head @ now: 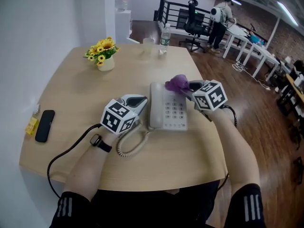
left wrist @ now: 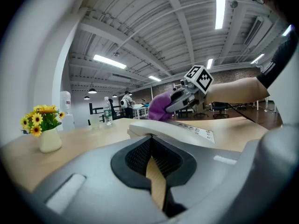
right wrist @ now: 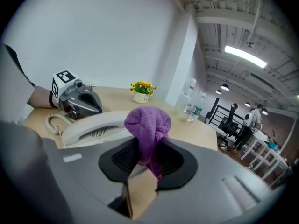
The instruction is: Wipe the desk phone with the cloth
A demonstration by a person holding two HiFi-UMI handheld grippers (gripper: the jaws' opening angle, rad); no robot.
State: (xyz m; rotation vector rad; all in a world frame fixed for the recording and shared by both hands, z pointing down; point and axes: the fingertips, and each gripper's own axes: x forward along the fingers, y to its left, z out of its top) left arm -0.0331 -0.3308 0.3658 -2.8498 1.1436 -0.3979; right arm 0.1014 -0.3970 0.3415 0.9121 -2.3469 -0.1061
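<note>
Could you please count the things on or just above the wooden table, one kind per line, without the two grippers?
desk phone: 1
purple cloth: 1
vase of yellow flowers: 1
clear cup: 1
water bottle: 1
black handheld device: 1
small yellow item: 1
Total: 7

Purple cloth (right wrist: 148, 122) in the tight jaws of the right hand-held gripper (right wrist: 145, 155), desk phone (right wrist: 91, 127) just beyond

Off-white desk phone (head: 168, 112) flat on desk (head: 76, 94), handset cradled. Purple cloth (head: 178, 83) bunched in right tongs (head: 186, 86), over phone's far right corner.
</note>
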